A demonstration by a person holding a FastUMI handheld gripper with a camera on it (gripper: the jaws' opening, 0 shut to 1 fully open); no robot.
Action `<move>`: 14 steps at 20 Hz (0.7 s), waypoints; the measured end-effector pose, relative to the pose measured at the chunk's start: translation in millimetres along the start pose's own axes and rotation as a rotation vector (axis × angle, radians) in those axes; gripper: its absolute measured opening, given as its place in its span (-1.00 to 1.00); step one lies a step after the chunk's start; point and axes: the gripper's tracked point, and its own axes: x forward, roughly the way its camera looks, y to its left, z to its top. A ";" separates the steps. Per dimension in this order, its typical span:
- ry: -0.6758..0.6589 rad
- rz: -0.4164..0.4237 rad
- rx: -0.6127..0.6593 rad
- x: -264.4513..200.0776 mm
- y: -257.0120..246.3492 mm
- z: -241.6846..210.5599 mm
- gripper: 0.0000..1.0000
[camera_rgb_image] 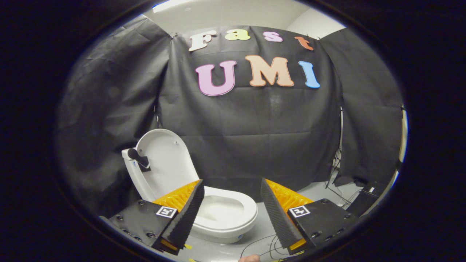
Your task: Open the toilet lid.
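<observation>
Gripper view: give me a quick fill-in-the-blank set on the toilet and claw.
1. The toilet lid stands ____, leaning back from the bowl.
2. The claw has its fingers ____, gripping nothing.
3. The seat lies ____ on the bowl.
4. Thin cables trail over the ____ beside the toilet.

Missing words: raised; open; down; floor
</observation>
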 end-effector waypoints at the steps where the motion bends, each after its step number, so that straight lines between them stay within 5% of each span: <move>1: 0.003 0.007 0.006 1.2 3.7 -2.4 0.92; 14: 0.020 -0.006 -0.030 23.0 31.8 -16.2 0.92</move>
